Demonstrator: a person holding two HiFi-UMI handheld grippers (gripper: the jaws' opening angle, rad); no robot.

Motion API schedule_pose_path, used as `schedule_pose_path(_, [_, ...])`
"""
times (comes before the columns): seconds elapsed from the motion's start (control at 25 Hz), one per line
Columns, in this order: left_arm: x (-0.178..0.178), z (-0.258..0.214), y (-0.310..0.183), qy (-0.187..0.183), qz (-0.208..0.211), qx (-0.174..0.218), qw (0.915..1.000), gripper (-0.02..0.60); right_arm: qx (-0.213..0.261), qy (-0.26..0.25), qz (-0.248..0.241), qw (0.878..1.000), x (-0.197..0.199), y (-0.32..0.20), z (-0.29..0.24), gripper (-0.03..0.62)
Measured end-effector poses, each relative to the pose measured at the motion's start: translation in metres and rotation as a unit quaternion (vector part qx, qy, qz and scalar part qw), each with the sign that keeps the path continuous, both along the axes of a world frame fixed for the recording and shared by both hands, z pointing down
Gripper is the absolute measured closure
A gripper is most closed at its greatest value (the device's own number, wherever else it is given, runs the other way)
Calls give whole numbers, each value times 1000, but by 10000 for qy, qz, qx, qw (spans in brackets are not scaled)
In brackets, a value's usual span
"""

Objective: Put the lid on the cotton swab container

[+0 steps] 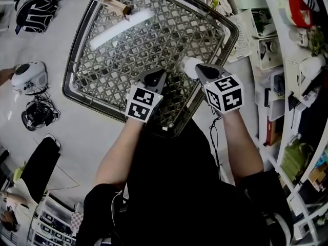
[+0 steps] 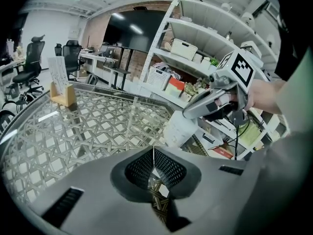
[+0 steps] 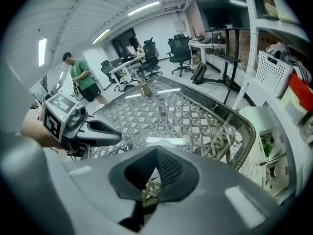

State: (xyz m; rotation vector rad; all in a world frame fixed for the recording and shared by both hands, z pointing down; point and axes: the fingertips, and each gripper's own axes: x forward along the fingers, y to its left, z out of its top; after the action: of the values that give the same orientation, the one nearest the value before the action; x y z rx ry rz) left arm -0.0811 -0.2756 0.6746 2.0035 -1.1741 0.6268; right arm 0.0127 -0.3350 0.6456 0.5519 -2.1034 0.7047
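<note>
The white cotton swab container (image 1: 189, 65) stands upright near the right front edge of the glass-topped wicker table (image 1: 113, 70). It appears as a white cylinder (image 2: 177, 129) in the left gripper view, and its pale top (image 3: 157, 142) lies just past the jaws in the right gripper view. My right gripper (image 1: 199, 68) hovers with its tip right over the container's top, jaws shut, nothing visible between them. My left gripper (image 1: 157, 76) is a little left of the container, also shut and empty. I cannot tell the lid from the container body.
A small wooden stand (image 1: 117, 6) sits at the table's far end. White shelving (image 1: 287, 45) crowded with boxes lines the right side. A black chair (image 1: 41, 163) and a white appliance (image 1: 29, 77) are on the floor to the left. A person in a green shirt (image 3: 80, 77) stands far off.
</note>
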Motion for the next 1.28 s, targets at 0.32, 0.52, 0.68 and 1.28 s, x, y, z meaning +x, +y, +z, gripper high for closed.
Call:
schedule_pose_path(0.32, [-20,-24,23,12,-230,234,9995,574,116,164,258,9995,0,-9,8,583])
schedule_pose_path(0.52, [-35,-46,47,-230,7,363,9991,574,233,-245,917,9952,10,-16,-2,583])
schedule_pose_path(0.68, [-57,-69,58,-327,-168,549,9978,574,418,-787,1554,9838,23,-13,-38,585])
schedule_pose_path(1.28, [-86,-158,72,-278,-336,1189,9919,574,1324,-1772,1671,9608,35,53,-173,585])
